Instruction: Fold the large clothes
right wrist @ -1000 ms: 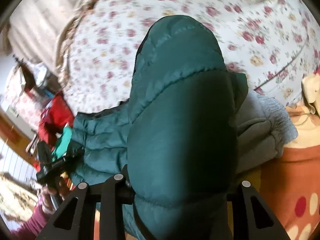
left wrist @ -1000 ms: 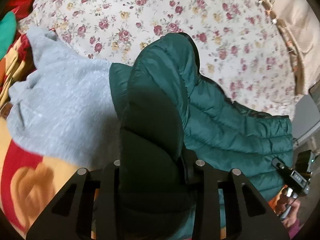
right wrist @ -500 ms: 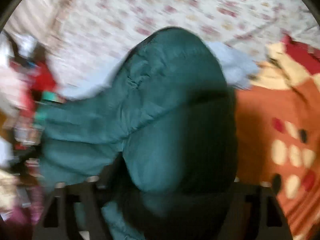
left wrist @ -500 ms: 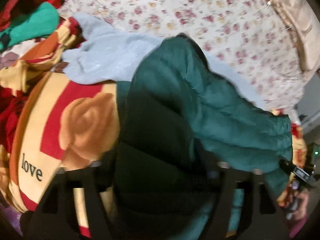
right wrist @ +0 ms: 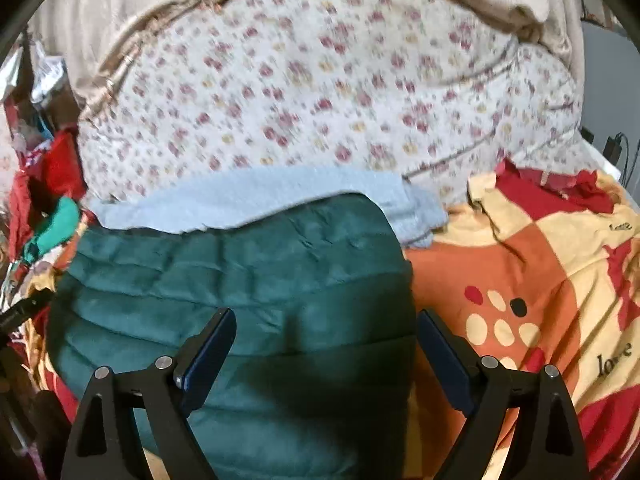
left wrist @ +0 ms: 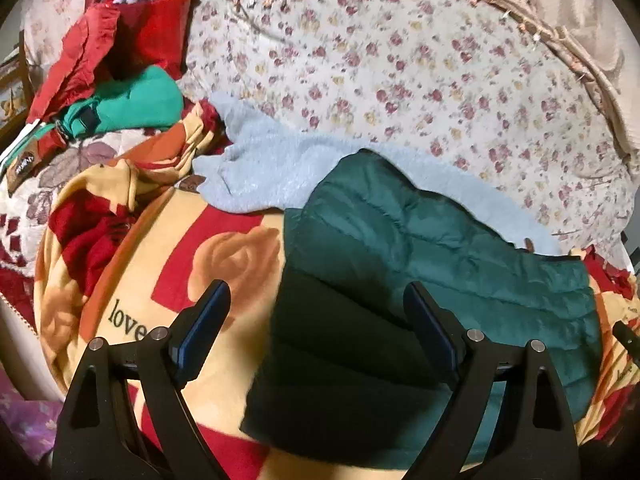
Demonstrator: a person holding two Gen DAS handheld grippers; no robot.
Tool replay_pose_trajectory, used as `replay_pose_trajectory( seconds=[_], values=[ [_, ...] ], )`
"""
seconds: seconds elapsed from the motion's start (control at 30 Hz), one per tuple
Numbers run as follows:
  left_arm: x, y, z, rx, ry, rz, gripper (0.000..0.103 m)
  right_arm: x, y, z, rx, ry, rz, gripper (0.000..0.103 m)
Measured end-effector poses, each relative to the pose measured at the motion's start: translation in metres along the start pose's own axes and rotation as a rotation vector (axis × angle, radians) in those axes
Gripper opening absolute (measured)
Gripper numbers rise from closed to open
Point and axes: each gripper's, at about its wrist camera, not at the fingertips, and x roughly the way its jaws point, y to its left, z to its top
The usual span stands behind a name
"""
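A dark green quilted puffer jacket (left wrist: 420,264) lies folded in a bundle on the red and yellow "love" blanket (left wrist: 168,280). It also shows in the right wrist view (right wrist: 248,280). A light grey-blue fleece garment (left wrist: 272,168) lies behind and partly under it, and shows in the right wrist view (right wrist: 248,196). My left gripper (left wrist: 316,300) is open and empty, just above the jacket's near left edge. My right gripper (right wrist: 326,328) is open and empty, over the jacket's near right part.
A floral quilt (left wrist: 400,60) covers the bed behind the clothes. A pile of red cloth (left wrist: 120,36) and a teal garment (left wrist: 136,100) sits at the far left. The blanket (right wrist: 540,280) spreads to the right of the jacket.
Both grippers were shut on the green jacket and held it up. They lowered it onto the blanket, opened and drew back. The jacket now lies free.
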Motion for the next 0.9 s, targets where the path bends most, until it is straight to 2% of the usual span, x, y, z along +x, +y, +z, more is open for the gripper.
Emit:
replay_pose_trajectory(
  seconds=[0.2,0.4,0.5,0.67,0.9],
  values=[
    [-0.018,-0.020,-0.011,0.054,-0.025,-0.005,0.088,-0.020,0.043,-0.017,-0.073,-0.016,0.066,0.092],
    [-0.025,-0.033,-0.021,0.088,-0.032,-0.022,0.088,-0.019,0.071,-0.029,-0.067,-0.003,0.107,0.094],
    [-0.028,-0.039,-0.025,0.104,-0.040,-0.019,0.088,-0.015,0.080,-0.034,-0.062,0.009,0.108,0.098],
    [-0.031,-0.053,-0.032,0.135,-0.051,-0.005,0.088,-0.007,0.091,-0.041,-0.041,0.035,0.124,0.098],
    [-0.038,-0.070,-0.042,0.171,-0.070,0.007,0.088,-0.009,0.102,-0.049,-0.050,0.036,0.100,0.098]
  ],
)
